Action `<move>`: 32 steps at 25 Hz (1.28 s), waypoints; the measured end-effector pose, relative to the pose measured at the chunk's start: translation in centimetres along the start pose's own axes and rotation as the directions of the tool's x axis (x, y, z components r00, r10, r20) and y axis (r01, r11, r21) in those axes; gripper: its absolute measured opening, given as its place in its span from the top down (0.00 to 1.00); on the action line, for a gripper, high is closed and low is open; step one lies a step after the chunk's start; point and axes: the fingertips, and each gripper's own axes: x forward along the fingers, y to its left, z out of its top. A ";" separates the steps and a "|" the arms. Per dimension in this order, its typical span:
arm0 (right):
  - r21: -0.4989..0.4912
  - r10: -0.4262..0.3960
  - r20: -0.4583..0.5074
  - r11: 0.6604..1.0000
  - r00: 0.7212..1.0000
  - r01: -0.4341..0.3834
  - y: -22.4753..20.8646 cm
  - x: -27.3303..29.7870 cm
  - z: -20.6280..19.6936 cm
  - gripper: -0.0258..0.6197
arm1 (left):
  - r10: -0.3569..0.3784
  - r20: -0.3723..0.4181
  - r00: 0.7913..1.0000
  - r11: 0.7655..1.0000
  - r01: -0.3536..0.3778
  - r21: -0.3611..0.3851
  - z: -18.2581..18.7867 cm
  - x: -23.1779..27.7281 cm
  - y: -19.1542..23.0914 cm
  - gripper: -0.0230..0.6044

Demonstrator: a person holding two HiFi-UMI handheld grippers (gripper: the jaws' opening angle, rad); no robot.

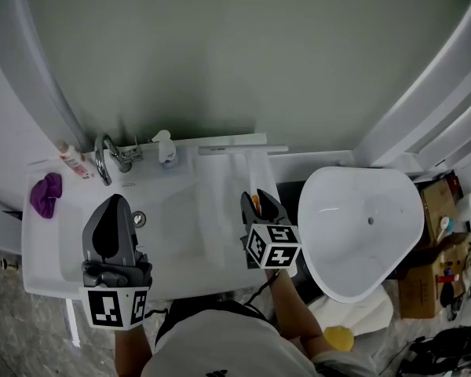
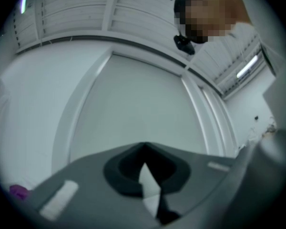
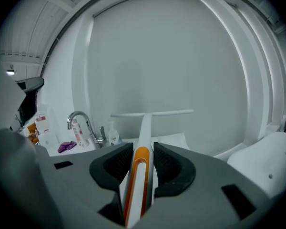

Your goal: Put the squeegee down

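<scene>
Shirt front [image 1: 220, 344] fills the bottom edge of the head view; just above it are both grippers over the white worktop [image 1: 47, 265].
- Right gripper [image 1: 261, 203] grips the squeegee [image 1: 243, 150] by its handle. The blade lies crosswise at the back of the worktop, near the soap bottle [image 1: 166, 148] and well apart from the faucet [image 1: 106, 159].
- Left gripper [image 1: 114, 206] is over the basin [image 1: 169, 226].

Left gripper view: left gripper [image 2: 143, 147] has its fingers meeting at the tips, with nothing held.

Right gripper view: right gripper [image 3: 142, 151] has its fingers [image 3: 115, 165] pressed on either side of the orange-striped handle. The squeegee [image 3: 146, 125] runs straight out ahead between them, blade well beyond the tips and apparently clear of the surface.

Risks, as judged:
- Letting go with the blade aloft would drop it, and it could slide into the basin.
- Swinging left could knock the soap bottle.
- Setting it too near the right edge could tip it toward the white bowl [image 1: 361, 226].
</scene>
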 end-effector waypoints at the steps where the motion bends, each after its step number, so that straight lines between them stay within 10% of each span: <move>1: 0.006 -0.003 -0.018 1.000 1.000 0.003 0.0 0.6 -0.5 0.75 | 0.003 -0.004 1.000 1.000 -0.003 -0.002 -0.2 0.1 0.4 0.95; 32: -0.008 -0.055 -0.384 0.998 0.922 0.056 -2.5 12.9 -11.5 0.75 | 0.160 -0.128 0.979 0.987 -0.158 0.027 -4.1 -0.9 8.6 0.95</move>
